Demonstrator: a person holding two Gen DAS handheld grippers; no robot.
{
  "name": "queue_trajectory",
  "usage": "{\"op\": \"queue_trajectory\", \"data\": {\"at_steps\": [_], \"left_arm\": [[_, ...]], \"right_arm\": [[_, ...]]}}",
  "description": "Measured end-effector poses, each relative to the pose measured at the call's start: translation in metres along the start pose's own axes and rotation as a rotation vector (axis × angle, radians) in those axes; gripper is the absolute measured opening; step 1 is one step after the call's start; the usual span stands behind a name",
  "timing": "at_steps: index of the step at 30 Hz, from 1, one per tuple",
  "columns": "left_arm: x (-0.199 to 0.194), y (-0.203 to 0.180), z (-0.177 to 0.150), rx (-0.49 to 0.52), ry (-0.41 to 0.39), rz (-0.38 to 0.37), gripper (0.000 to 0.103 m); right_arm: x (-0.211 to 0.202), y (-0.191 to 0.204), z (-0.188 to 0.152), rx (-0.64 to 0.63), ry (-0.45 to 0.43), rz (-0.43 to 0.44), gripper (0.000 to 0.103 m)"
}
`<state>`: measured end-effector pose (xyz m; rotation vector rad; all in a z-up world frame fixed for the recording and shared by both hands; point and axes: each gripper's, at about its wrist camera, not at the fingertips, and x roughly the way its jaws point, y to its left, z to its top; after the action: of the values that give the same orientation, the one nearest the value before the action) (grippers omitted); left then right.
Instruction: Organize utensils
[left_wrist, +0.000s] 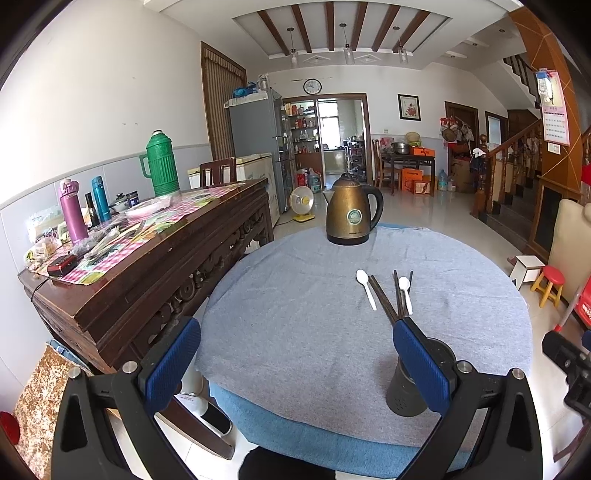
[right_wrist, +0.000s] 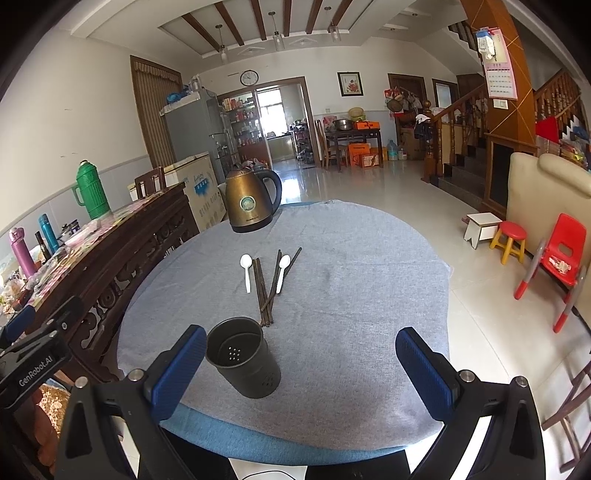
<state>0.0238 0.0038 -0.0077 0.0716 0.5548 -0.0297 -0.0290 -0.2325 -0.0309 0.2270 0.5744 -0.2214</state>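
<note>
- On the round worktop (right_wrist: 369, 258), under its grey cloth, every utensil lies loose and the dark holder cup (right_wrist: 242, 356) stands empty near the front edge; by my reading the job has not begun and the first pick is the step in hand.
- Both tools hang short of the utensils: the left gripper (left_wrist: 295, 365) and the right gripper (right_wrist: 301, 373) each have their jaws spread wide with nothing between them.
- Count of spoons: two white ones, the left spoon (right_wrist: 246, 275) and the right spoon (right_wrist: 283, 271), bowls pointing away toward the kettle (right_wrist: 251, 201).
- Count of chopsticks (right_wrist: 267, 288): dark sticks lying between and beside the spoons, fanned at the far ends and bunched at the near ends; they look like four, though the overlap makes that unsure.
- One holder cup, one kettle.
- Next move, I judge: lower one tool over a single spoon handle, well clear of the sticks, close on it, then carry it to the cup just beside the near stick ends.
</note>
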Motion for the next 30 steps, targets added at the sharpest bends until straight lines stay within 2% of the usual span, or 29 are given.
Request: {"op": "queue_trajectory", "data": {"at_steps": [3, 9, 11, 13, 15, 18, 19, 23, 25, 26, 28, 30], "left_arm": [[0.010, 0.001, 0.003, -0.005, 0.013, 0.000, 0.103], [0.041, 0.006, 0.011, 0.041, 0.052, 0.006, 0.103], [0.060, 0.012, 0.016, 0.045, 0.120, -0.025, 0.103], [0.093, 0.023, 0.024, 0.009, 0.227, -0.098, 0.103], [0.129, 0.032, 0.032, -0.021, 0.326, -0.134, 0.103], [0.182, 0.038, 0.043, -0.066, 0.392, -0.169, 0.103], [0.198, 0.037, 0.046, -0.058, 0.416, -0.168, 0.103], [0.256, 0.020, 0.056, -0.052, 0.426, -0.205, 0.103], [0.281, 0.011, 0.059, -0.057, 0.436, -0.241, 0.098], [0.291, 0.006, 0.061, -0.061, 0.440, -0.262, 0.092], [0.318, 0.001, 0.066, -0.068, 0.476, -0.278, 0.083], [0.341, -0.004, 0.072, -0.097, 0.505, -0.296, 0.076]], "right_arm": [[0.007, -0.006, 0.009, 0.017, 0.009, 0.001, 0.103], [0.034, -0.014, 0.038, 0.035, 0.086, 0.032, 0.103], [0.056, -0.020, 0.052, 0.054, 0.129, 0.066, 0.103], [0.083, -0.024, 0.066, 0.061, 0.175, 0.090, 0.103], [0.117, -0.029, 0.082, 0.069, 0.227, 0.124, 0.103], [0.182, -0.031, 0.101, 0.096, 0.316, 0.178, 0.103], [0.206, -0.033, 0.105, 0.106, 0.346, 0.178, 0.100], [0.303, -0.030, 0.113, 0.171, 0.462, 0.235, 0.087], [0.346, -0.021, 0.114, 0.186, 0.499, 0.261, 0.077], [0.361, -0.016, 0.115, 0.196, 0.517, 0.276, 0.073], [0.397, -0.010, 0.115, 0.219, 0.551, 0.298, 0.058], [0.420, -0.006, 0.116, 0.236, 0.566, 0.314, 0.053]]}}
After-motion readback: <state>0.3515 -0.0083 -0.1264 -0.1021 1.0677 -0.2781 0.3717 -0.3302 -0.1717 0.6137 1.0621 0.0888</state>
